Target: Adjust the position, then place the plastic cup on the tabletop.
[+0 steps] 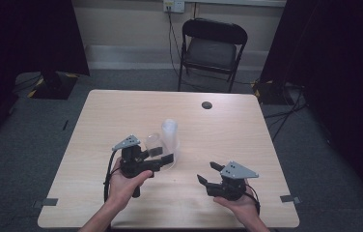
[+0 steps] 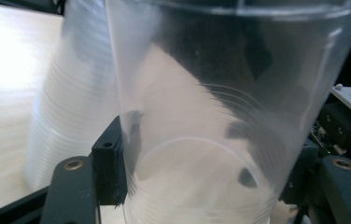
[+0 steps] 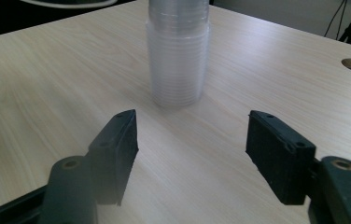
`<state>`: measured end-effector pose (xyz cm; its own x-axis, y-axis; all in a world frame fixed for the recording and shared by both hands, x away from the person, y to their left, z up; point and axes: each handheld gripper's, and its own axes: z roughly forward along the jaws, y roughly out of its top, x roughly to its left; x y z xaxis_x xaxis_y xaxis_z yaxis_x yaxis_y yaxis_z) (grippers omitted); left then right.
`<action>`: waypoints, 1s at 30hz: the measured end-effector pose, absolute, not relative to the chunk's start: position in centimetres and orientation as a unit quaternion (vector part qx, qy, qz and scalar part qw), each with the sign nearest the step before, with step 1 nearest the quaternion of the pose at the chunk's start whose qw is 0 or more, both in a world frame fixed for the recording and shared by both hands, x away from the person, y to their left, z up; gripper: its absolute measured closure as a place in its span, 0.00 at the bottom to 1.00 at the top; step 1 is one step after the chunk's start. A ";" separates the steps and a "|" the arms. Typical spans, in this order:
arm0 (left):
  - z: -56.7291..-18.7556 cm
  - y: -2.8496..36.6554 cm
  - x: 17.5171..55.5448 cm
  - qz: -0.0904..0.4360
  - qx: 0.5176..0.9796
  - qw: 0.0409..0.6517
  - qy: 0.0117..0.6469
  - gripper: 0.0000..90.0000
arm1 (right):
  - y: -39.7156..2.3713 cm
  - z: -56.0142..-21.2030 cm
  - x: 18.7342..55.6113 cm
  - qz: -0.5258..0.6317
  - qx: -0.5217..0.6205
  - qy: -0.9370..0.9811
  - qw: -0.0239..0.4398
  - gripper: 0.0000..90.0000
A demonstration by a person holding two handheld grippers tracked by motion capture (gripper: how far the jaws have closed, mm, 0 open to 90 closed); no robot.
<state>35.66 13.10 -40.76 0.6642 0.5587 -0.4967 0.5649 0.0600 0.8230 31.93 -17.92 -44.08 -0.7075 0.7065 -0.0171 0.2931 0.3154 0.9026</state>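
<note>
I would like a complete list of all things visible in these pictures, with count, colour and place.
single cup: one, clear plastic, between the left gripper's jaws
stack of cups: one, clear, upright at mid-table
table: one, light wood, centre
cable hole: one, dark, far side of table
chair: one, black, behind table
wall socket: one, white, on back wall
tape marks: two, grey, near table corners
left gripper: one, black, shut on the single cup
right gripper: one, black, open, above near right of table
</note>
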 end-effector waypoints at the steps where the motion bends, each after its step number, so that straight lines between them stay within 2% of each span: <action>1: -40.9 13.0 35.7 -0.012 0.687 0.600 0.409 0.39 | -17.7 -44.0 31.8 0.493 0.314 0.784 0.210 0.42; 5: -41.0 12.9 35.9 -0.038 0.686 0.596 0.417 0.39 | -17.3 -43.9 31.6 0.499 0.303 0.784 0.212 0.45; 10: -40.9 12.9 35.8 -0.047 0.682 0.599 0.418 0.39 | -16.6 -43.7 31.4 0.506 0.283 0.787 0.213 0.49; 16: -41.2 12.7 35.8 -0.093 0.667 0.607 0.422 0.39 | -15.4 -43.1 31.2 0.514 0.258 0.789 0.217 0.54; 30: -41.6 12.2 35.7 -0.117 0.664 0.605 0.424 0.40 | -13.6 -42.6 31.2 0.537 0.229 0.779 0.230 0.62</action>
<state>35.71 12.23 -41.55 0.6135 0.4203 -0.6685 0.7045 0.0911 0.7038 31.23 -13.63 -42.59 -0.7899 0.6029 -0.1125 0.1093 0.3189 0.9415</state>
